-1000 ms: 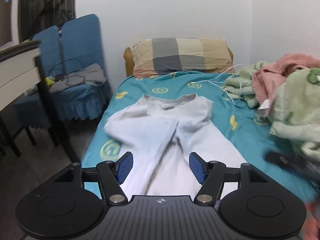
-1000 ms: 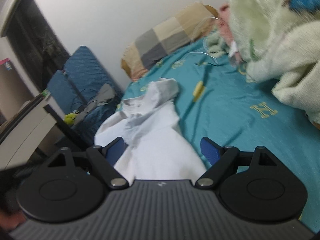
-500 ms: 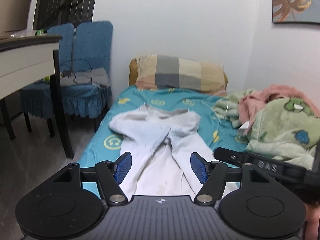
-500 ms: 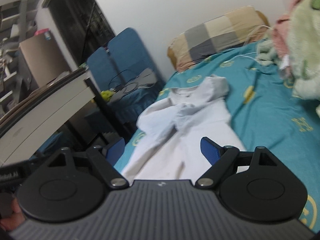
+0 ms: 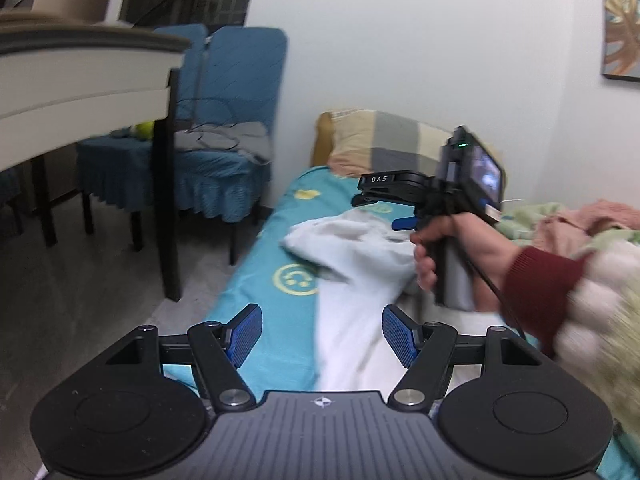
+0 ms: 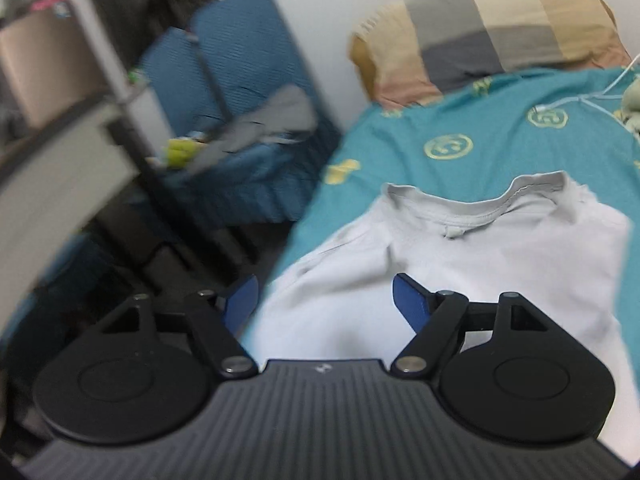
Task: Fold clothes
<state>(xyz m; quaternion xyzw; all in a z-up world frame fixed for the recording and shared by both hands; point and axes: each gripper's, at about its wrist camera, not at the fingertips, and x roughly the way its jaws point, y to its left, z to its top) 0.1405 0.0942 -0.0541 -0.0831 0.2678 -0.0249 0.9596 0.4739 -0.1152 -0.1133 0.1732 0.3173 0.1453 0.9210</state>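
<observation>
Shirt [image 6: 460, 264] lies flat on bed [image 6: 500, 140], center-right of frame. R gripper [image 6: 324, 300] has just been closing, nothing between jaws; L gripper [image 5: 322, 334] open, empty. Pinch sleeve edge only, not sheet.

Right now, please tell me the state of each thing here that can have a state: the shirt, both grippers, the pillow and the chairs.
White shirt: spread on the bed, sleeves folded in, collar towards the pillow, not gripped.
Left gripper: open, nothing between the pads.
Right gripper: open, jaws have just been closing, above the shirt, not pinching it.
Pillow: lying at the head of the bed.
Blue chairs: covered, grey cloth and cables on the seat.
</observation>
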